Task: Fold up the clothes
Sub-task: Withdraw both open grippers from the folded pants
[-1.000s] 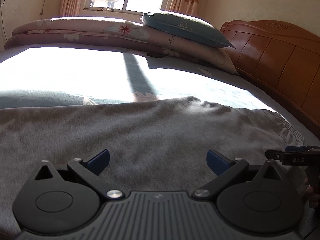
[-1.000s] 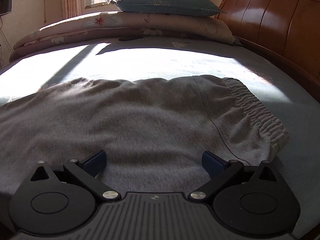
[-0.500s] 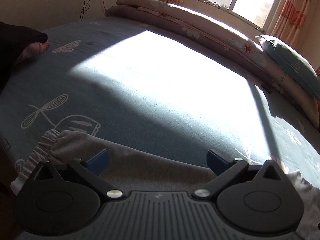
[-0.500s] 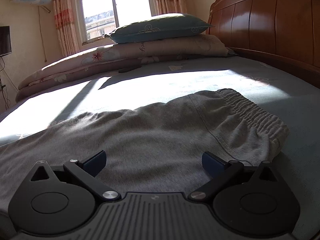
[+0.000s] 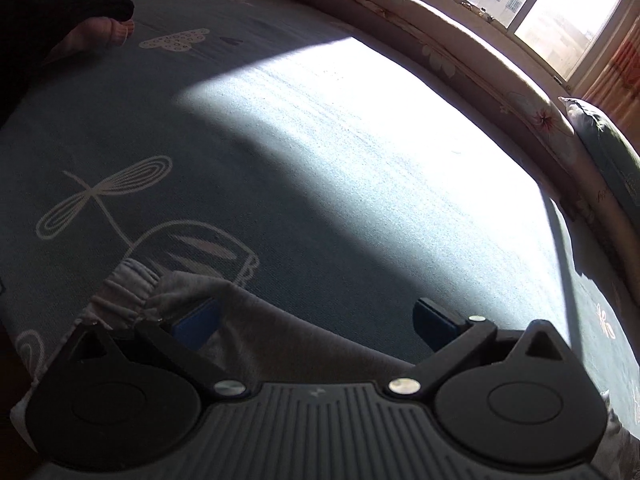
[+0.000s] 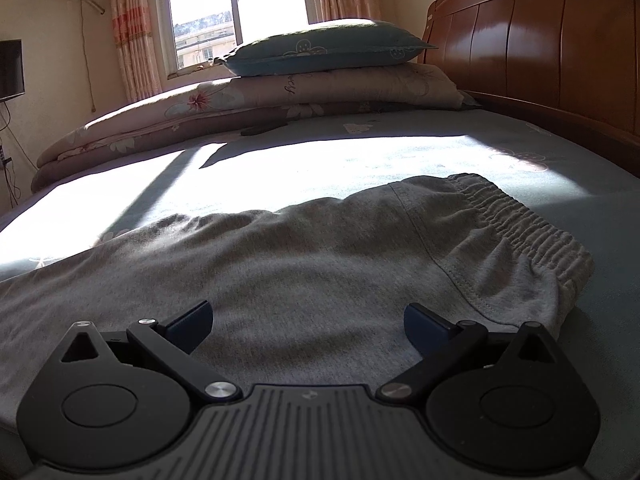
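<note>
Grey sweatpants (image 6: 312, 264) lie flat on the blue bedsheet (image 6: 360, 152), with the elastic waistband (image 6: 532, 220) at the right. My right gripper (image 6: 308, 322) is open, low over the pants near their waist end. In the left wrist view the elastic leg cuff (image 5: 128, 292) lies near the bed's left edge, with grey cloth (image 5: 280, 328) running to the right. My left gripper (image 5: 316, 320) is open and its left fingertip (image 5: 196, 322) sits right by the cuff, partly behind a raised fold of cloth.
Folded floral quilts (image 6: 256, 108) and a teal pillow (image 6: 324, 46) are stacked under the window. A wooden headboard (image 6: 552, 40) runs along the right. A person's bare foot (image 5: 102, 34) and dark trouser leg rest on the sheet at far left.
My left gripper swung left from the middle of the pants to the leg cuff and closed in on it. My right gripper tilted up slightly and stayed over the waist end.
</note>
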The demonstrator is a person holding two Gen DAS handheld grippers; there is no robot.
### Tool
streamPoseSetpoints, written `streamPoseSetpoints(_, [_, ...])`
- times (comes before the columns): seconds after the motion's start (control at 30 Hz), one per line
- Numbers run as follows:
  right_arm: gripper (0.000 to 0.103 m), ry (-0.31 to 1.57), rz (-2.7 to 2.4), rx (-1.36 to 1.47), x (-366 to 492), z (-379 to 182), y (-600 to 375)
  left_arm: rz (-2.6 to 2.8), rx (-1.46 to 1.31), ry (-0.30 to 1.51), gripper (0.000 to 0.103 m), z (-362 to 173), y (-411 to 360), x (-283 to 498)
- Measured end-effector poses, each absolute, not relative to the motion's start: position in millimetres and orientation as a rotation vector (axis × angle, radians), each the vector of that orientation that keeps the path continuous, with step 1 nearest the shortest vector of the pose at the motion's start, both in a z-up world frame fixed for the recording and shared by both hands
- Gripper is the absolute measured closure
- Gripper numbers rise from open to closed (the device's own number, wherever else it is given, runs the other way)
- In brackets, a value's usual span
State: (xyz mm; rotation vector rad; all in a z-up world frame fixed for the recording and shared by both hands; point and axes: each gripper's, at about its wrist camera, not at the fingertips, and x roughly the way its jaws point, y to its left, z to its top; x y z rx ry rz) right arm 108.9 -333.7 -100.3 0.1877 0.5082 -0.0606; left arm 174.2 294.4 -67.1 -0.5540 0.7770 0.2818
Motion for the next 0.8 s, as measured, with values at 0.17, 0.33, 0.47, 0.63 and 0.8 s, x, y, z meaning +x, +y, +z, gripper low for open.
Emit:
streamPoseSetpoints(0.17, [0.0,0.501,-0.045,0.241,106,-98,-341,0.141,-0.642,0.827,0.001,-68,288,138])
streamPoseSetpoints(0.33, [0.0,0.497,-0.037,0.298,104,-97,-348,0.212,-0.616,0.883,0.001,-90,291,124])
streamPoseSetpoints(0.47, [0.0,0.495,-0.036,0.354,102,-96,-356,0.304,-0.638,0.881,0.001,-75,293,117])
streamPoseSetpoints(0.63, [0.0,0.492,-0.034,0.382,100,-97,-361,0.151,-0.607,0.841,0.001,-57,264,121])
streamPoseSetpoints(0.8, [0.0,0.498,-0.035,0.356,101,-96,-358,0.161,-0.63,0.861,0.001,-78,245,140])
